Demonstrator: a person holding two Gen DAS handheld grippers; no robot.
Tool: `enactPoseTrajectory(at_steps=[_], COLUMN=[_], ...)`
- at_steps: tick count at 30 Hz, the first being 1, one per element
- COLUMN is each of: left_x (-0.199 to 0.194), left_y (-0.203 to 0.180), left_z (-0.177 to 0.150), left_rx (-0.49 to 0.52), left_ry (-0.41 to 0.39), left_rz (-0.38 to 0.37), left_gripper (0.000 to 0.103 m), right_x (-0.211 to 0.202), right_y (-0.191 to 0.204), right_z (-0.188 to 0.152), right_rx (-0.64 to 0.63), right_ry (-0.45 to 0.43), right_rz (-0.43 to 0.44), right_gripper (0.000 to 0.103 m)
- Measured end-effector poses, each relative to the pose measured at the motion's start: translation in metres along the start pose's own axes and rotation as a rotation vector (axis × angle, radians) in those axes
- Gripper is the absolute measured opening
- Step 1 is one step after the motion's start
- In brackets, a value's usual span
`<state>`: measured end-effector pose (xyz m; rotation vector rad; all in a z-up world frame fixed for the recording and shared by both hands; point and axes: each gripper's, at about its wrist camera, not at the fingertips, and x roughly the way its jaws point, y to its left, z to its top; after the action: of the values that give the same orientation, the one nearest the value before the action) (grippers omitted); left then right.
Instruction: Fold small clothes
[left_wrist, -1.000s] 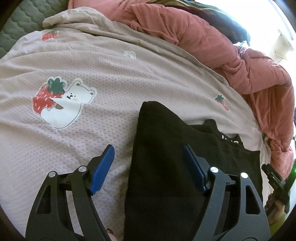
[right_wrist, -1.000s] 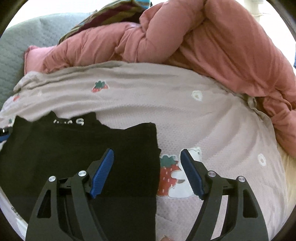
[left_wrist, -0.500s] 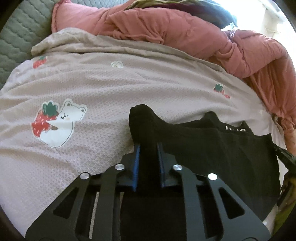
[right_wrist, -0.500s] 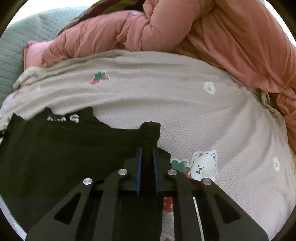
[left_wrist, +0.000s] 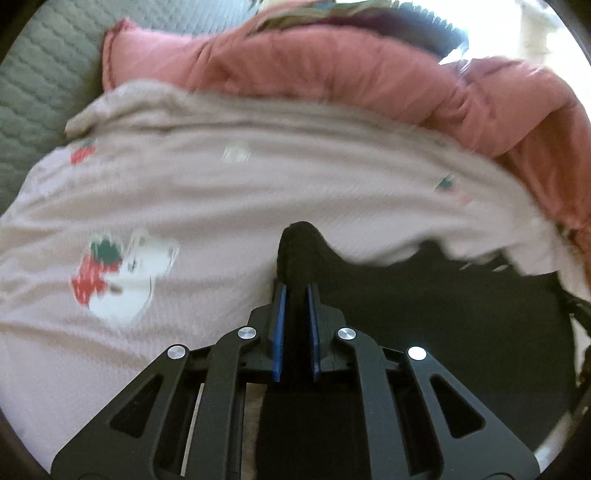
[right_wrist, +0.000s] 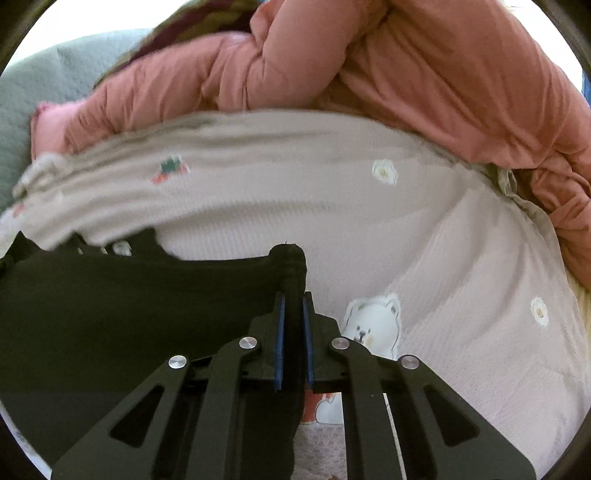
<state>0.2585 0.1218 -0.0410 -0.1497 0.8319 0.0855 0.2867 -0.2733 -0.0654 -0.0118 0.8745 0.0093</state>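
A small black garment with white lettering near its collar lies on a pale pink bedspread. My left gripper is shut on the garment's left corner, which bunches up between the blue pads. In the right wrist view the garment spreads to the left, and my right gripper is shut on its right corner. The cloth is stretched between the two grippers and lifted at the held edge.
The bedspread has bear and strawberry prints. A rumpled salmon-pink duvet is piled along the far side and right. A grey-green quilted headboard is at the far left.
Both grippers were open over the garment's corners a second ago. They closed on the corners and now lift and carry the held edge forward; the view is motion-blurred.
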Motion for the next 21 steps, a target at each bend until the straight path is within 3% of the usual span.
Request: enactPoseTrajectory(at_steps=[5, 12, 21], left_x=[0.005, -0.002, -0.009], left_y=[0.008, 0.011, 0.007], left_z=[-0.008, -0.012, -0.015], left_rx=[-0.026, -0.037, -0.022], left_ry=[0.018, 0.026, 0.042], left_rz=[0.010, -0.007, 0.009], left_gripper=[0.020, 0.022, 0.028], right_x=[0.005, 0.004, -0.009], right_y=[0.004, -0.002, -0.012], right_z=[-0.008, -0.010, -0.017], right_rx=[-0.032, 0.002, 0.068], right_ry=[0.008, 0.019, 0.030], right_rz=[-0.046, -0.064, -0.069], right_gripper=[0.009, 0.018, 0.038])
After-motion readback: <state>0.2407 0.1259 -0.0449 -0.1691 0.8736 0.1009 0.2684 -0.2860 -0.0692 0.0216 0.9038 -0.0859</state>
